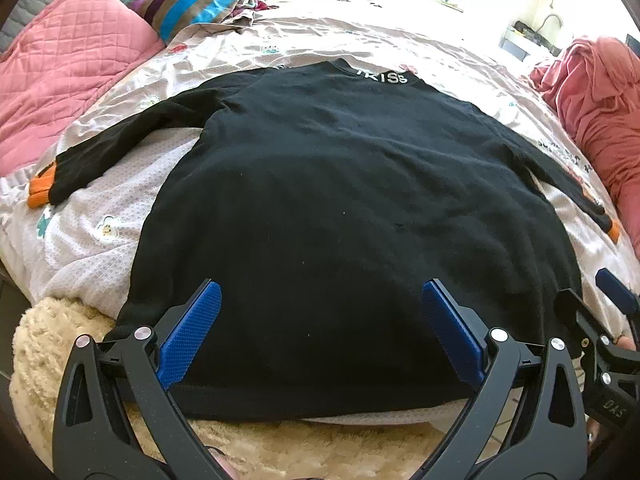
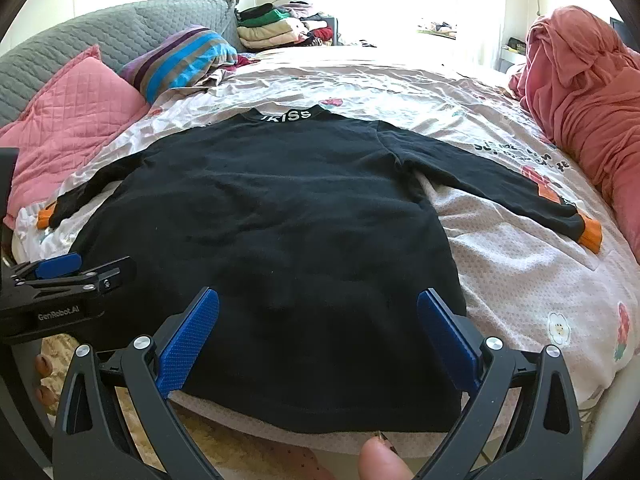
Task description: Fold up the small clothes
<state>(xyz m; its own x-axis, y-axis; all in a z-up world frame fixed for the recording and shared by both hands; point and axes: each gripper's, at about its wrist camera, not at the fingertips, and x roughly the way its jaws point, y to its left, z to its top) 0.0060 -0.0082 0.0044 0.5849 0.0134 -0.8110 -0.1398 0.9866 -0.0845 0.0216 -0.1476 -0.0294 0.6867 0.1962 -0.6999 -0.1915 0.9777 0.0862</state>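
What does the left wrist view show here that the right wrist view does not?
Only the left wrist view shows the cream fleece blanket beside the hem. Only the right wrist view shows the full right sleeve to its orange cuff. Both show the black sweater spread flat on the floral bedspread, the pink pillow, and the open left gripper and right gripper near the hem.

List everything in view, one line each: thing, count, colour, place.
sweater: 1, black with orange cuffs, spread flat mid-bed
bedspread: 1, pale with flower prints, under the sweater
pink pillow: 1, pink quilted, far left
striped pillow: 1, purple, blue and tan, beside the pink pillow
folded clothes: 1 stack, mixed colours, far end
red blanket: 1, bunched, right edge
fleece: 1, cream, near edge
left gripper: black with blue pads, open over the hem
right gripper: same, open over the hem
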